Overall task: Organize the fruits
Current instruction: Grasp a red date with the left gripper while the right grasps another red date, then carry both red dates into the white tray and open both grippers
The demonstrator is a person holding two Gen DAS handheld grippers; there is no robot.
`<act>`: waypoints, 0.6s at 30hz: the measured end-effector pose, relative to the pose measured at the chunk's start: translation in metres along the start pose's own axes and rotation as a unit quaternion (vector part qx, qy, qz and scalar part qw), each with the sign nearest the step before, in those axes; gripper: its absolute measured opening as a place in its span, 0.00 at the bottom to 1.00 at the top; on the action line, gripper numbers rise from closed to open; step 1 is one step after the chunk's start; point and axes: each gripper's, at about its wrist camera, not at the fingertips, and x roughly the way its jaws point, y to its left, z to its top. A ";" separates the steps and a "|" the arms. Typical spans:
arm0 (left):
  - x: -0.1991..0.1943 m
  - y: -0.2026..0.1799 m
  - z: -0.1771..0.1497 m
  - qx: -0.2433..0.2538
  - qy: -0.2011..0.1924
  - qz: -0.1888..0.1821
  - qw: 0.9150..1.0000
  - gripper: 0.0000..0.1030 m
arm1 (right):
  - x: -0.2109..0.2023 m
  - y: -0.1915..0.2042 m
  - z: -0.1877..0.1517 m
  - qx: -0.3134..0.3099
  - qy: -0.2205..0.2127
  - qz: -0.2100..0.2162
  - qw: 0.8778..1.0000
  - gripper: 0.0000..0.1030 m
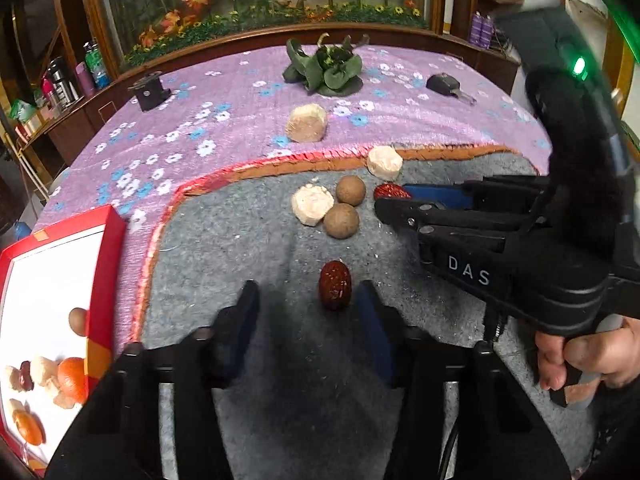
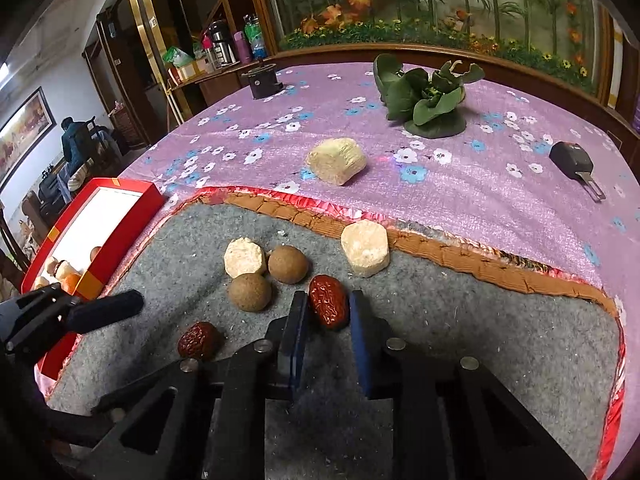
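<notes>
in the left wrist view, our left gripper (image 1: 306, 300) sits at the bottom centre of the frame with its fingers spread wide and grasping nothing. a red date (image 1: 335, 285) lies on the grey felt mat (image 1: 256, 248) between the 2 fingertips, closer to the right one, and we cannot tell whether it touches that one. above it, near the middle of the frame, 2 brown round fruits (image 1: 341, 220) sit just beside a pale chunk (image 1: 312, 204). another pale chunk (image 1: 385, 162) rests at the mat's orange border, and a third (image 1: 307, 123) lies higher up on the purple flowered cloth (image 1: 208, 120). our right gripper (image 1: 394, 196) reaches in from the right edge, its tip at a second red date (image 1: 390, 191). at the lower left, a red box (image 1: 100, 280) holds oranges, pale chunks and other fruit.

in the right wrist view, the right gripper (image 2: 327, 306) stands at the bottom centre, its blue-padded fingers narrowed around the second red date (image 2: 328, 300), which lies on the mat between them; the left pad looks to be touching it, while we cannot tell about the right pad. the first date (image 2: 198, 340) lies lower left of it, and the left gripper (image 2: 108, 308) enters from the left edge. a leafy green vegetable (image 2: 428, 100) sits at the upper right on the cloth, with a black key (image 2: 574, 160) at the far right.
</notes>
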 end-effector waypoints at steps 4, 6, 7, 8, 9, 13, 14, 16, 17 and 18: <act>0.009 -0.003 -0.002 0.006 0.003 -0.012 1.000 0.22 | -0.002 -0.003 0.002 0.010 0.005 0.008 1.000 0.21; 0.009 -0.004 -0.002 0.006 0.000 -0.012 1.000 0.19 | -0.003 -0.008 0.003 0.026 0.008 0.020 0.999 0.20; 0.009 -0.005 -0.002 0.008 0.000 -0.011 1.000 0.17 | -0.003 -0.010 0.003 0.033 0.009 0.023 0.999 0.20; 0.009 -0.006 -0.002 0.009 -0.002 -0.008 1.000 0.15 | -0.004 -0.012 0.004 0.040 0.009 0.029 0.999 0.20; 0.008 -0.008 -0.002 0.011 -0.003 -0.002 1.000 0.15 | -0.005 -0.014 0.004 0.046 0.009 0.034 0.998 0.20; -0.003 -0.013 -0.001 0.024 -0.024 0.024 0.999 0.15 | -0.010 -0.019 0.005 0.067 0.003 0.054 0.996 0.20; -0.006 -0.012 0.000 0.025 -0.030 0.029 0.999 0.15 | -0.012 -0.020 0.006 0.071 0.000 0.058 0.996 0.20; -0.019 -0.013 0.003 0.030 -0.050 0.046 0.997 0.15 | -0.017 -0.020 0.006 0.076 -0.005 0.067 0.995 0.20; -0.024 -0.012 0.004 0.032 -0.058 0.053 0.996 0.15 | -0.019 -0.019 0.006 0.077 -0.008 0.070 0.995 0.20; -0.031 -0.012 0.006 0.034 -0.069 0.062 0.995 0.15 | -0.021 -0.019 0.007 0.078 -0.013 0.073 0.994 0.20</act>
